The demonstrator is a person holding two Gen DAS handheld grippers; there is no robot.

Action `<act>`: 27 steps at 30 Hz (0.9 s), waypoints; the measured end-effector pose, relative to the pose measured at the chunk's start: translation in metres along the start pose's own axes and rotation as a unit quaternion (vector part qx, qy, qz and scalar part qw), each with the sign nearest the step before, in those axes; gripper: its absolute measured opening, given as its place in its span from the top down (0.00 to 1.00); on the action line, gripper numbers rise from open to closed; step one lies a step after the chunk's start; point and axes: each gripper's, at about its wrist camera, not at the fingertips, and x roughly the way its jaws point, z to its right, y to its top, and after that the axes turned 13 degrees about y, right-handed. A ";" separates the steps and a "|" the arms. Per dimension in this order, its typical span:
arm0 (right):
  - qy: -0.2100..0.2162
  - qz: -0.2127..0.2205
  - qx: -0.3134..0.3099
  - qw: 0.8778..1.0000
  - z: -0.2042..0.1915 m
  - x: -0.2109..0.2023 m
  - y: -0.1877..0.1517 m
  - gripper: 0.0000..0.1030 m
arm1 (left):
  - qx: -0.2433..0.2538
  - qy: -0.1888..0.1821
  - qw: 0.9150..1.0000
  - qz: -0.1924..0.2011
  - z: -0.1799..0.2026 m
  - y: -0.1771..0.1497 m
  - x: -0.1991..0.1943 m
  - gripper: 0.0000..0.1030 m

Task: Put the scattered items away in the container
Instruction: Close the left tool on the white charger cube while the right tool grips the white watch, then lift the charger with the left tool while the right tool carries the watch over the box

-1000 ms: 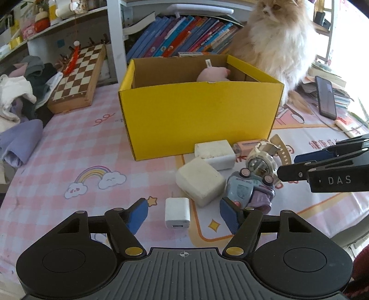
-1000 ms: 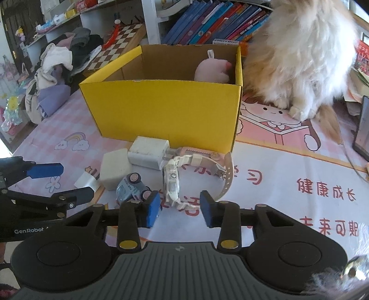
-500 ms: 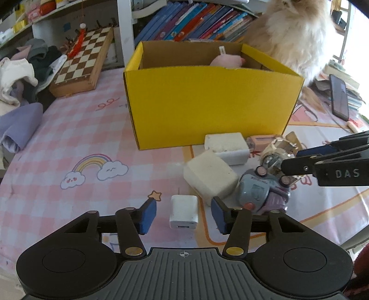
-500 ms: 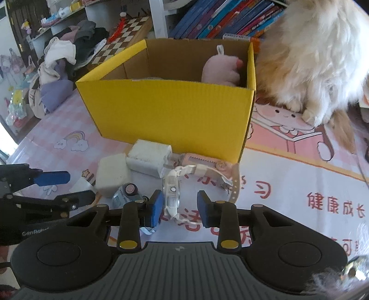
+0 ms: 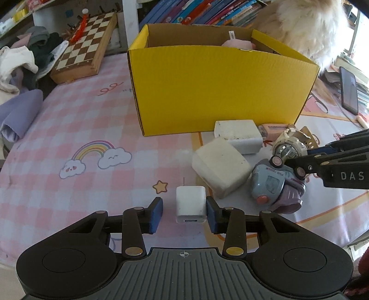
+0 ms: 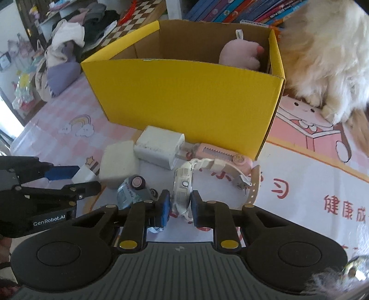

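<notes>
- The left hand-held gripper (image 5: 183, 211) is low over the worktop with a small white charger (image 5: 190, 204) between its blue pads; its jaws are closing, the right pad is at the charger's side and the left pad is apart from it.
- The right hand-held gripper (image 6: 180, 207) is clamped on the face of a white watch (image 6: 183, 191), whose strap curls off to the right.
- Just beyond, loose on the worktop, lie a grey-blue toy car (image 5: 274, 184), a cream block (image 5: 220, 167), a bigger white adapter (image 5: 237, 136) and a pink cutter (image 6: 221, 157), all crowded together near the box's right front corner.
- The worktop (image 5: 76, 129) wears a pink checked cloth with a rainbow and clouds on the left, and cartoon prints and red characters on the right.
- The yellow box (image 5: 216, 87) stands open behind the clutter, with a pink plush (image 6: 239, 54) in its far right corner.
- A fluffy cat (image 6: 327, 53) sits right of the box.
- Far left are a chessboard (image 5: 85, 50) and heaped clothes (image 5: 20, 60); books (image 5: 207, 11) line the shelf behind; a phone (image 5: 349, 90) lies far right.
</notes>
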 end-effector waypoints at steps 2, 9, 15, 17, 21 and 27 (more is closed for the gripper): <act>0.004 0.001 0.008 1.000 0.003 0.000 0.001 0.83 | 0.003 0.000 1.000 0.000 0.000 0.001 0.001 0.67; 0.007 0.000 0.008 1.000 0.005 0.002 0.004 0.83 | -0.004 -0.004 1.000 0.002 -0.003 0.003 0.004 0.75; 0.012 0.002 0.019 1.000 0.007 0.003 0.006 0.83 | -0.001 -0.006 1.000 0.003 -0.004 0.003 0.004 0.75; 0.016 0.002 0.027 1.000 0.009 0.003 0.006 0.83 | 0.000 -0.005 1.000 0.003 -0.003 0.004 0.004 0.75; 0.027 0.013 0.057 0.998 0.015 0.002 0.003 0.84 | -0.001 -0.006 1.000 0.004 -0.005 0.003 0.004 0.76; 0.013 0.029 0.065 0.997 0.015 -0.007 0.003 0.84 | -0.025 -0.008 1.000 0.006 -0.014 0.002 0.000 0.76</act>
